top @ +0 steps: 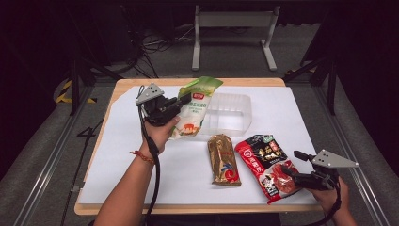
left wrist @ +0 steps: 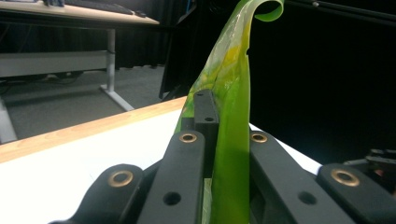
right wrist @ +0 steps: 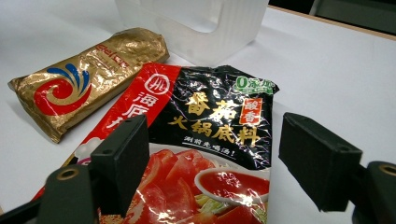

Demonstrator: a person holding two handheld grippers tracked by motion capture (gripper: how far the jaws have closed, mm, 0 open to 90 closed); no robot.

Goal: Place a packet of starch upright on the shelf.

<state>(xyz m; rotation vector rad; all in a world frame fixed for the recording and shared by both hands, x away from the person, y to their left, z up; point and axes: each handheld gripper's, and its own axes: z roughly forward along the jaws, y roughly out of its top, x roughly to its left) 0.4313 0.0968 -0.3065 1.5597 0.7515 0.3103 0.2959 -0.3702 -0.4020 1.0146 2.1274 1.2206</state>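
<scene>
My left gripper [top: 184, 100] is shut on a green and white packet [top: 195, 108] and holds it above the table beside a clear plastic container [top: 228, 113]. In the left gripper view the packet's green edge [left wrist: 233, 93] stands pinched between the black jaws. A red and black hotpot soup packet [top: 268, 165] lies flat at the front right. My right gripper [top: 292, 163] is open, its jaws spread over that packet's near end [right wrist: 210, 154] without pressing it. A gold packet [top: 223, 160] lies to its left.
The white sheet [top: 141, 165] covers a wooden table [top: 188, 81] with its front edge close to both forearms. A metal desk frame [top: 233, 33] stands on the floor beyond. Aluminium rails [top: 51, 150] run along both sides.
</scene>
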